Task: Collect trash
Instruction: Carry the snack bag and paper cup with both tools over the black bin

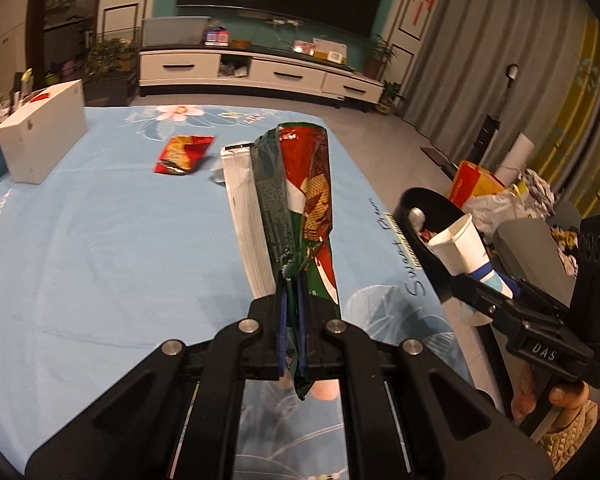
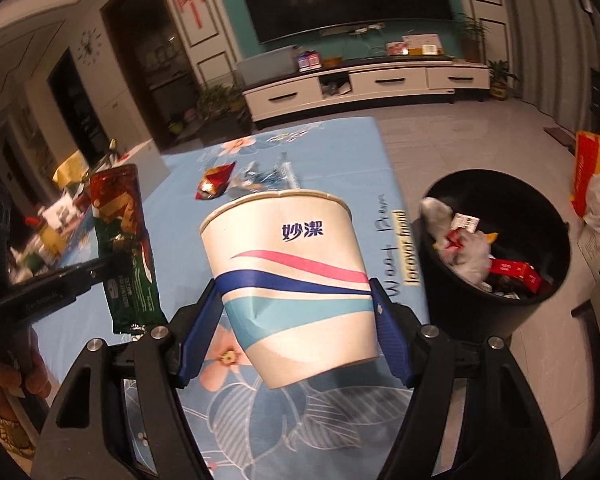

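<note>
My left gripper (image 1: 292,292) is shut on a long green and red wafer wrapper (image 1: 304,196), held above the blue tablecloth (image 1: 100,248); the wrapper also shows in the right wrist view (image 2: 126,252). My right gripper (image 2: 296,312) is shut on a white paper cup (image 2: 288,280) with blue and pink stripes; the cup also shows in the left wrist view (image 1: 462,248), near the black trash bin (image 1: 424,208). The bin (image 2: 500,312) stands on the floor right of the table and holds crumpled trash. A red snack wrapper (image 1: 182,154) lies on the cloth.
A white box (image 1: 40,136) stands at the table's far left. Small foil wrappers (image 2: 260,176) lie near the far edge. Bags and a yellow-red carton (image 1: 476,184) sit on the floor beyond the bin. A TV cabinet (image 1: 256,74) lines the far wall.
</note>
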`<state>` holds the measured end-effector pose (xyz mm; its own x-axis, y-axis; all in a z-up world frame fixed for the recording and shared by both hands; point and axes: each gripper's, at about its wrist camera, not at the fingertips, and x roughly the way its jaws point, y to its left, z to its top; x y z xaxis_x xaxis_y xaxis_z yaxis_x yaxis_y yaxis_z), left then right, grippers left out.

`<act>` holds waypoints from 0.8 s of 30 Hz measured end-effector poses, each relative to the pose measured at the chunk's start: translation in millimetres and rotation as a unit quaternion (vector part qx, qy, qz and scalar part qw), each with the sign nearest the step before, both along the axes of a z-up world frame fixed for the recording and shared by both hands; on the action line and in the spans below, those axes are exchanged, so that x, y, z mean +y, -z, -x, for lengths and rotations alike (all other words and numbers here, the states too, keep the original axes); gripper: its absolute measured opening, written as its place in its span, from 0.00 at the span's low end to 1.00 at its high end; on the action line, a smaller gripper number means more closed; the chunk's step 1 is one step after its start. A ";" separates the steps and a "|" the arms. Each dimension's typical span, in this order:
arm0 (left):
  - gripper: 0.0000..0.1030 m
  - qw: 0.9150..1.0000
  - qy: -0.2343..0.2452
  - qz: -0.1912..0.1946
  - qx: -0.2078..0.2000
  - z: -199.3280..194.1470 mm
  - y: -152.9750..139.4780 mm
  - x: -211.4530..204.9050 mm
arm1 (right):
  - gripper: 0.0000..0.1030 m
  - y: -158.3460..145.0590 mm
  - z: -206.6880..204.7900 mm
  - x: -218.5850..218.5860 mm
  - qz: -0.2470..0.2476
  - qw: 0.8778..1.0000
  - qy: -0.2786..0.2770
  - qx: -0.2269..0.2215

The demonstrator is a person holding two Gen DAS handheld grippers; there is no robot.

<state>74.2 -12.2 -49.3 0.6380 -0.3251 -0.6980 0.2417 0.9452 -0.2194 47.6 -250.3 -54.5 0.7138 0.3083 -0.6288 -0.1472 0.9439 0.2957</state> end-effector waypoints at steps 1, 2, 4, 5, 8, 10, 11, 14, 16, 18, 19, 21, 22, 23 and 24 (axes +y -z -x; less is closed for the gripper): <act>0.05 1.000 0.004 -0.002 0.000 -0.1 -0.4 -4.8 | 0.69 0.2 1.5 -7.7 -0.004 1.000 0.007 -0.002; 0.05 1.000 0.010 -0.006 0.000 -0.6 -1.5 -11.3 | 0.69 0.4 2.4 -13.2 -0.008 1.000 0.013 -0.002; 0.05 1.000 0.020 -0.014 -0.003 -1.3 -3.3 -22.9 | 0.69 0.4 4.9 -23.4 -0.013 1.000 0.023 -0.004; 0.05 1.000 0.024 -0.017 -0.004 -2.3 -3.6 -26.4 | 0.69 0.9 5.8 -29.5 -0.017 0.999 0.030 -0.004; 0.05 0.999 0.036 -0.027 -0.007 -6.3 -5.9 -40.3 | 0.69 2.8 9.1 -46.1 -0.027 0.998 0.048 -0.005; 0.05 0.998 0.044 -0.033 -0.008 -7.8 -7.4 -49.9 | 0.69 4.0 11.6 -57.1 -0.034 0.998 0.061 -0.006; 0.05 0.998 0.050 -0.037 -0.009 -8.3 -8.2 -55.9 | 0.69 4.6 13.0 -62.3 -0.037 0.997 0.066 -0.007; 0.05 0.997 0.063 -0.046 -0.011 -9.5 -9.6 -68.7 | 0.69 7.0 15.5 -75.6 -0.053 0.995 0.079 -0.007; 0.05 0.996 0.072 -0.050 -0.012 -10.8 -9.6 -77.2 | 0.69 8.3 18.5 -81.2 -0.056 0.995 0.087 -0.009; 0.05 0.995 0.080 -0.052 -0.012 -12.7 -10.1 -86.8 | 0.69 9.7 19.8 -86.7 -0.059 0.994 0.094 -0.009; 0.05 0.995 0.084 -0.052 -0.012 -13.4 -10.2 -90.8 | 0.69 10.4 20.2 -89.3 -0.060 0.993 0.098 -0.009; 0.05 0.994 0.094 -0.053 -0.014 -15.3 -10.9 -100.7 | 0.69 11.3 20.8 -95.8 -0.062 0.992 0.108 -0.009; 0.05 0.994 0.098 -0.054 -0.015 -16.1 -11.5 -105.1 | 0.69 11.5 21.0 -98.3 -0.064 0.992 0.112 -0.009; 0.05 0.993 0.104 -0.054 -0.016 -18.4 -12.6 -111.2 | 0.69 11.7 22.0 -103.0 -0.067 0.991 0.118 -0.011; 0.05 0.992 0.108 -0.055 -0.017 -20.3 -12.8 -115.7 | 0.69 11.8 22.9 -105.1 -0.067 0.990 0.122 -0.012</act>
